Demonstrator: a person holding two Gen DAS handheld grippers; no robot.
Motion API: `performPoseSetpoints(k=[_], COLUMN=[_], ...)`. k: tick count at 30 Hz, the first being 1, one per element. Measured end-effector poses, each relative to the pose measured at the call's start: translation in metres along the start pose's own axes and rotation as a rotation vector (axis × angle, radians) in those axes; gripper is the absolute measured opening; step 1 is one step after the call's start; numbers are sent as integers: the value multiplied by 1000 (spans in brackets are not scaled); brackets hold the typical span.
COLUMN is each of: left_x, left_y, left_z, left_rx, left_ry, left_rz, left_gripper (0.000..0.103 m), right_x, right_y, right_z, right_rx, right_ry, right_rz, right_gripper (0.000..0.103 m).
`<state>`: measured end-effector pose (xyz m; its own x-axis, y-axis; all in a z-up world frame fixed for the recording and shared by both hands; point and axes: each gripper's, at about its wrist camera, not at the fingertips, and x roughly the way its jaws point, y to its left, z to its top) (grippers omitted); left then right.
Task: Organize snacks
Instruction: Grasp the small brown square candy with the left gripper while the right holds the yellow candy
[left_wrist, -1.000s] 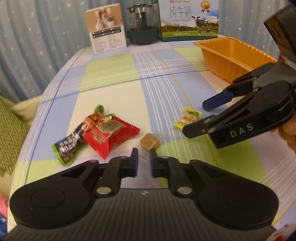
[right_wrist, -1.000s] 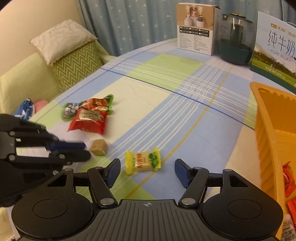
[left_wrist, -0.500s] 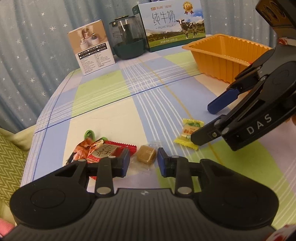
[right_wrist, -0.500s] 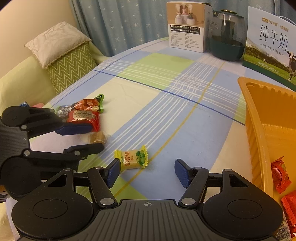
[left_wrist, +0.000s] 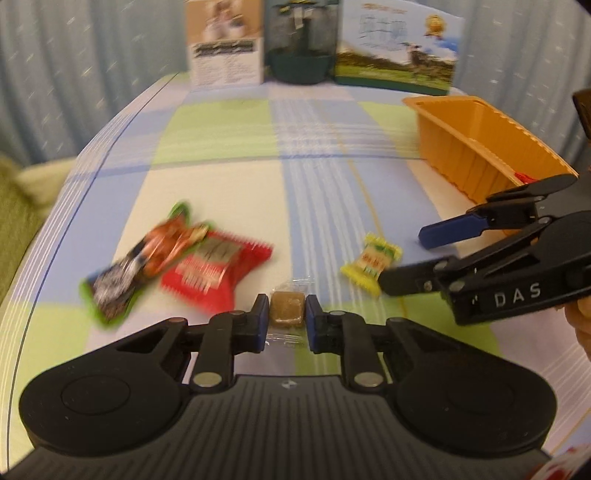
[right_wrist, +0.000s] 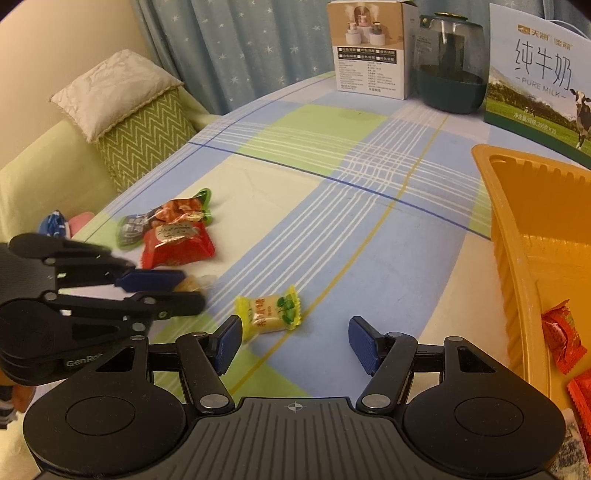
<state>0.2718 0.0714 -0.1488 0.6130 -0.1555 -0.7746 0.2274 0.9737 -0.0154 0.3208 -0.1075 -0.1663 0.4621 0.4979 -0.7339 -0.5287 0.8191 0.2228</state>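
On the checked surface:
Left hand-held gripper: has just been closing, now clamped on brown caramel candy.
Right hand-held gripper: jaws apart, empty, yellow-wrapped candy just ahead.
Orange tray: right side, holding red snacks.

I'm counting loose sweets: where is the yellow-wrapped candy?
On the tablecloth, the yellow-wrapped candy lies just ahead of the right gripper, touching its left pad.
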Motion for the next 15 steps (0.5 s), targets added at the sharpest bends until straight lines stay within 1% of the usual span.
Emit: performPoseSetpoints(k=[2,4,5,8,11,12,13,15], left_x=[-5,-7,-7,-6,-5,-5,-5,-5], left_y=[-1,-3,-4,-3,-4,-5,-6,-8], left_z=[-6,-10,-11,-12,-13,-14,-15,-16], left_rx=[-11,12,26,34,50,64,80,110], left_ry=[12,7,0,-13,-23,-28,-36,-45], left_rz=[10,21,22,20,24,30,46,57], left_gripper=[18,18,18,18,20,21,26,27], right_x=[0,2,3,10,21,23,24,23], right_y=[4,8,11,25,27,28,30,30], right_z=[0,1,1,1,1,0,-1,-2], right_rx=[0,2,-6,-101,-106,-126,-151,-167], right_ry=[-3,-3,-9,-34,-33,-42,-46,-47], right_rz=[14,26,19,-29,-30,-41,-61,-74], right_gripper=[64,64,64,64,63,60,52,43])
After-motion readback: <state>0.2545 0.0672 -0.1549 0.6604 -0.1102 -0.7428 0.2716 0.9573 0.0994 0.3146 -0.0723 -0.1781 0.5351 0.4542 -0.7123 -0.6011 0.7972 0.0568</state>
